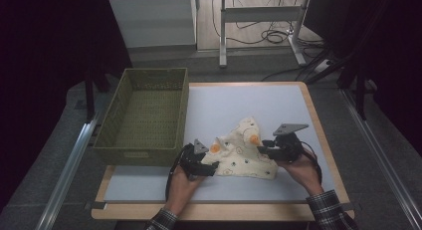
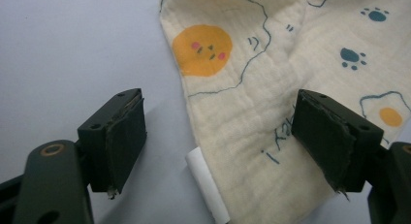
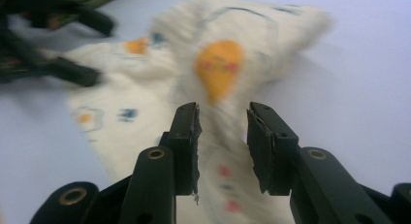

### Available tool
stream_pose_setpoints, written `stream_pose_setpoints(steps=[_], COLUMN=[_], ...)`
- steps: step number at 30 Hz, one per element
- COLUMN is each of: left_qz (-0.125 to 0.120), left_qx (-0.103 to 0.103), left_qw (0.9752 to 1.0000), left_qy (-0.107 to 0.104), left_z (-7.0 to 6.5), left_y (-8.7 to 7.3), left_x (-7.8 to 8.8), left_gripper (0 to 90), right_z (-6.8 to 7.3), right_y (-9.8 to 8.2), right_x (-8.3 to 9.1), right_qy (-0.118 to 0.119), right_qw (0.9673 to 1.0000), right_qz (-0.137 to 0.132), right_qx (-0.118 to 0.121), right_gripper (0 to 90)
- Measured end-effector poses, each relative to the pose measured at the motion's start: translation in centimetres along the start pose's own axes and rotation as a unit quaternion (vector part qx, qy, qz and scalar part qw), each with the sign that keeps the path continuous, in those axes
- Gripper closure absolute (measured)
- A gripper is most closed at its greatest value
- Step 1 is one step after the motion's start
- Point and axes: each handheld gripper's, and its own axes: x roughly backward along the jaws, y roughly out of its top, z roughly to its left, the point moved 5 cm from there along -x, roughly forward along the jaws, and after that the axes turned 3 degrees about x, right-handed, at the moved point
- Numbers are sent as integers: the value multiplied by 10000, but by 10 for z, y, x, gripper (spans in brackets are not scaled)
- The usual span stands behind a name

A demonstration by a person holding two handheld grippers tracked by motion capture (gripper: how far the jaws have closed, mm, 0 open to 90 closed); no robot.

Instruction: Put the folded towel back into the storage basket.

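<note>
A cream cloth (image 1: 245,158) printed with orange faces, fried eggs and blue paw prints lies crumpled on the white mat near the table's front. My left gripper (image 1: 213,166) rests at its left edge. In the left gripper view the jaws (image 2: 220,107) stand wide open, the cloth's edge (image 2: 252,88) and a small white label (image 2: 208,185) lying between them untouched. My right gripper (image 1: 263,146) is at the cloth's right side. Its jaws (image 3: 223,112) stand slightly apart over a raised fold of the cloth (image 3: 218,64), the pads not pressing on it.
An olive woven basket (image 1: 134,151) stands on the table's left, close beside my left gripper. The white mat (image 1: 239,98) stretches bare behind the cloth. The wooden table edge (image 1: 318,125) runs along the right. The left gripper (image 3: 58,40) appears blurred at the right gripper view's top left.
</note>
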Motion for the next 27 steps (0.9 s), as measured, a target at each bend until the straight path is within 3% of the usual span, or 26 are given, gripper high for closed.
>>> stream_pose_setpoints(steps=[4,12,15,17,20,22,23,24,27], left_qz=[-3,-2,-2,-3,-6,-6,-6,-7,-3], left_qx=[3,2,1,1,0,-1,-1,-3,-11], left_qw=[10000,10000,10000,10000,10000,10000,10000,10000,10000], left_qy=[0,1,3,1,0,0,0,1,5], left_z=[0,0,0,0,0,0,0,0,0], left_y=[0,0,0,0,0,0,0,0,0], left_x=[0,0,0,0,0,0,0,0,0], left_gripper=[200,200,200,200,202,203,203,203,205], right_z=[-23,-59,-64,-62,-44,-31,-31,-17,-5], right_y=[-7,-8,-9,-10,-10,-10,-10,-10,-12], right_x=[0,-12,-26,-38,-53,-58,-58,-63,-70], right_qy=[-205,-763,-746,-594,-127,1,1,126,158], right_qw=[9995,9960,9958,9964,9984,9991,9991,9994,9990], right_qz=[11,59,166,218,179,225,225,278,415], right_qx=[-244,-454,-508,-564,-519,-347,-347,-163,-23], right_gripper=[641,601,590,576,511,478,478,467,473])
